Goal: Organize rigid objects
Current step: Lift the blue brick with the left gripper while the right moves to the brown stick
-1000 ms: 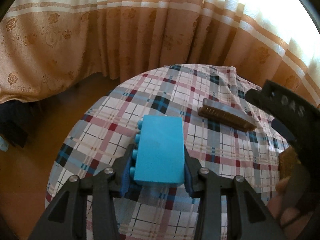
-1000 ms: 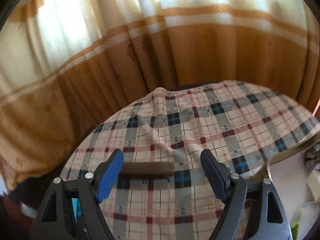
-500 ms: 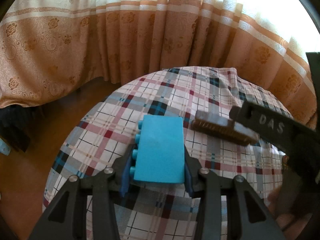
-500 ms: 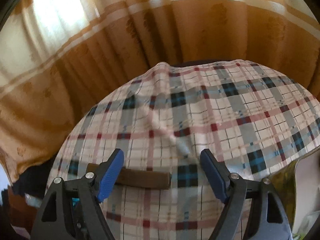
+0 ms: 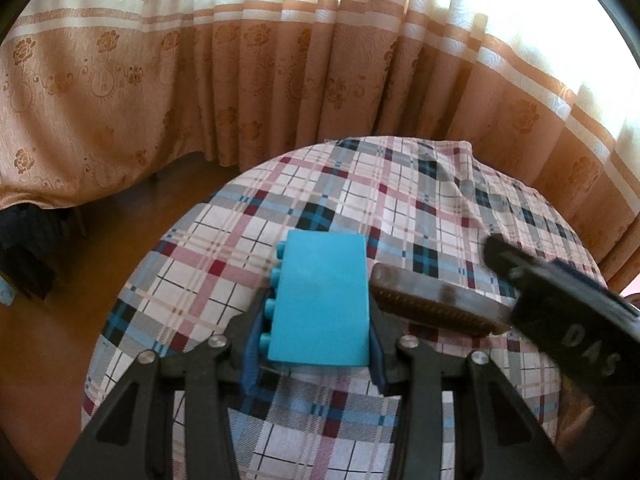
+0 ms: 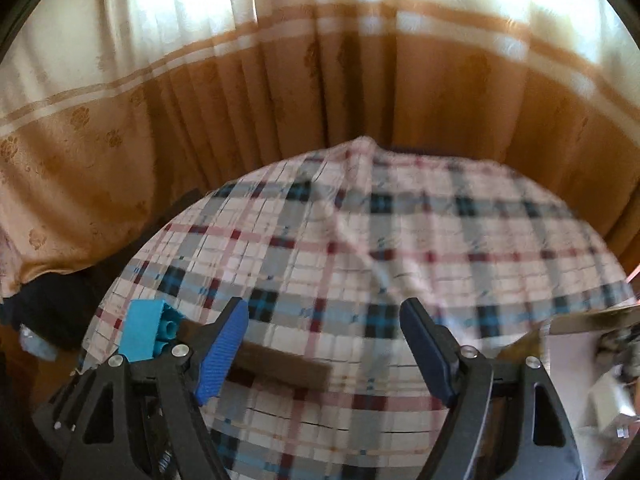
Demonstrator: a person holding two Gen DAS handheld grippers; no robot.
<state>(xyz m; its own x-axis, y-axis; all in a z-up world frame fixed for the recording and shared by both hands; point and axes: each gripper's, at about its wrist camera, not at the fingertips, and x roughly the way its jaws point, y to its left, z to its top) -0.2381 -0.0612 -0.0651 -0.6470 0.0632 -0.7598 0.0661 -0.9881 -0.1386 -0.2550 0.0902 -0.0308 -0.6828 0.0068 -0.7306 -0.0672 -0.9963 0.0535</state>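
A turquoise toy brick [image 5: 320, 300] is clamped between the pads of my left gripper [image 5: 314, 350], just above the plaid tablecloth [image 5: 360, 200]. A brown comb [image 5: 436, 304] lies flat on the cloth, its left end almost at the brick's right edge. One black finger [image 5: 560, 308] of my right gripper covers the comb's right end. In the right wrist view the right gripper [image 6: 324, 340] stands open. There the comb [image 6: 288, 364] lies low between the jaws, partly behind the left pad, and the brick [image 6: 144, 332] shows at far left.
The round table's cloth has a raised fold [image 6: 360, 208] toward the back. Orange and cream curtains [image 5: 240, 80] hang close behind the table. Wooden floor [image 5: 60, 340] shows to the left, and clutter with a cardboard edge [image 6: 592, 320] sits at the right.
The right gripper has swung in from the right and rolled. The comb has slid left across the cloth toward the brick. The left gripper and its brick have not moved.
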